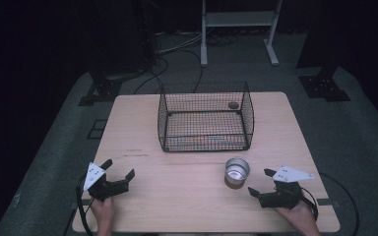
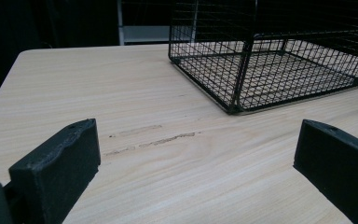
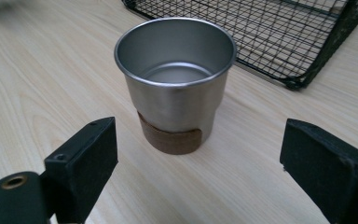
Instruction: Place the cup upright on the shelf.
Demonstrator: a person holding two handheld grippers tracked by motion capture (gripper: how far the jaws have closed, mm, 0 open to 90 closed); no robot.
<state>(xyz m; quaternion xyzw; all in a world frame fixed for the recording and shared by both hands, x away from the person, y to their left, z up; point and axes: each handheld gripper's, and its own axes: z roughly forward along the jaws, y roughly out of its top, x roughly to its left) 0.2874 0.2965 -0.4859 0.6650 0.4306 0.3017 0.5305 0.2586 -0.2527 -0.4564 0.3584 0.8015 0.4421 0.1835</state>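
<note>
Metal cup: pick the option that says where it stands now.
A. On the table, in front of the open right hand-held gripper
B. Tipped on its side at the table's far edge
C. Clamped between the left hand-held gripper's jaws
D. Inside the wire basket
A: the metal cup stands upright on the table, outside the wire basket, just ahead of the right hand-held gripper, whose jaws stand apart without touching it.

1. A black wire basket (image 1: pixel 205 117) stands upright on the far half of the wooden table (image 1: pixel 138 123)
2. A white metal frame (image 1: pixel 238 29) stands on the floor beyond, cables (image 1: pixel 162 64) trailing nearby
</note>
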